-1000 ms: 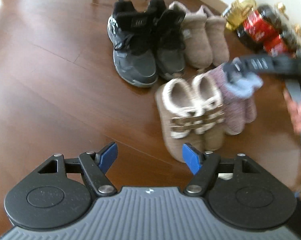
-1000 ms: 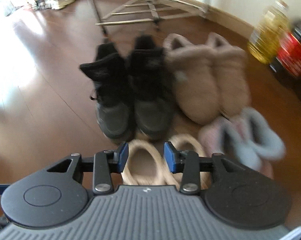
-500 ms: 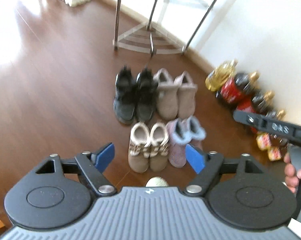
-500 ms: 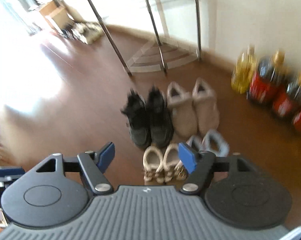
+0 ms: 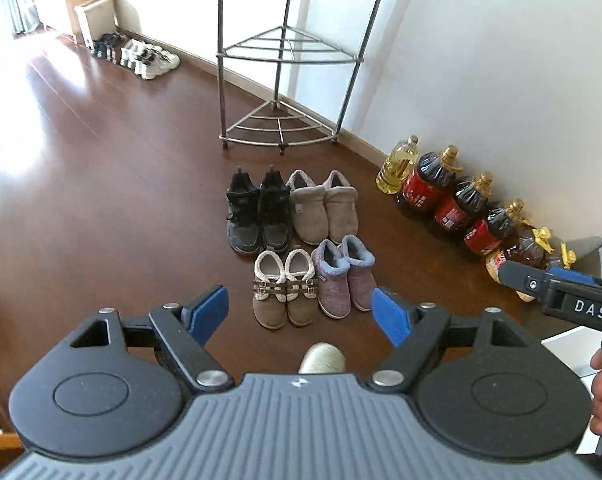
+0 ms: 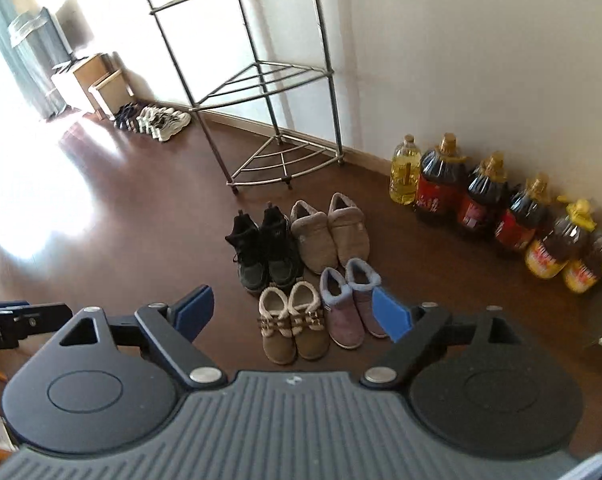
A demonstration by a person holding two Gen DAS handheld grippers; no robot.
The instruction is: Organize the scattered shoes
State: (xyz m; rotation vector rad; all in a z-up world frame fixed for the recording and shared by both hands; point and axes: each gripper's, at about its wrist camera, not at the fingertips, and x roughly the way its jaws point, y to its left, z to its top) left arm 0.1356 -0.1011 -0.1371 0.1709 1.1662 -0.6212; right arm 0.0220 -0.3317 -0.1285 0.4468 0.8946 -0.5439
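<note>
On the dark wood floor (image 5: 101,184), four shoe pairs already sit paired in a tidy block: black sneakers (image 5: 258,212), beige slippers (image 5: 325,208), brown strapped shoes (image 5: 285,292), purple boots (image 5: 343,276); both the left gripper (image 5: 299,314) and right gripper (image 6: 291,312) hover with jaws wide and empty, so any further touch should only nudge toes level.

Four pairs of shoes stand upright in a tight two-by-two block on the floor: black sneakers (image 5: 258,213) beside tan slippers (image 5: 325,208) at the back, brown fleece-lined shoes (image 5: 284,289) beside purple, apparently blue-cuffed boots (image 5: 344,276) in front.
</note>
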